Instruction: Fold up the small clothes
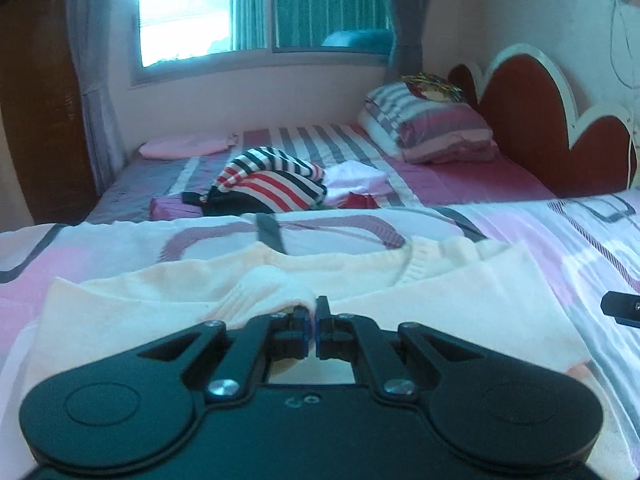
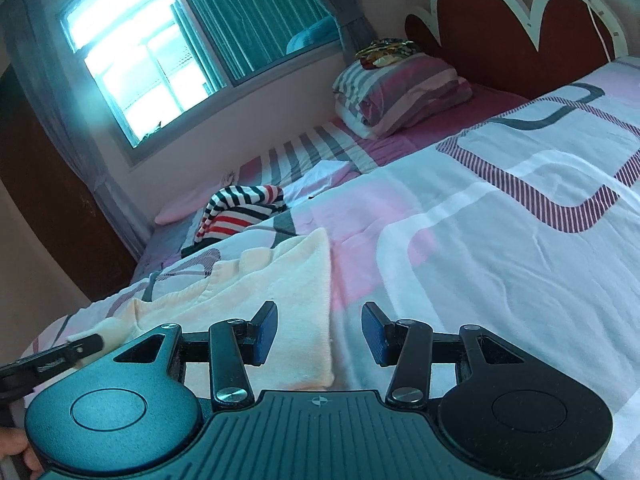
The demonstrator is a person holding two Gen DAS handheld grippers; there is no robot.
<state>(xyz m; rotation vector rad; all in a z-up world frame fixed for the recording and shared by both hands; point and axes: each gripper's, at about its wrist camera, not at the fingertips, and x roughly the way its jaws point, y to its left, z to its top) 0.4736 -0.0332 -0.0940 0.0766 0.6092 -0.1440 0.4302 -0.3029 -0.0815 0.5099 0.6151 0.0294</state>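
Observation:
A small cream knit top lies spread on the patterned bedspread, with its neckline toward the far side. My left gripper is shut on the top's ribbed cuff, which is folded over the body of the garment. From the right wrist, the same left gripper shows at the lower left with cream cloth at its tip. My right gripper is open and empty above the top's right edge. Its tip also pokes in at the right edge.
A pile of striped clothes and white and red pieces lies beyond the bedspread. Folded bedding sits by the red headboard. A window is behind, and a wooden cupboard stands left.

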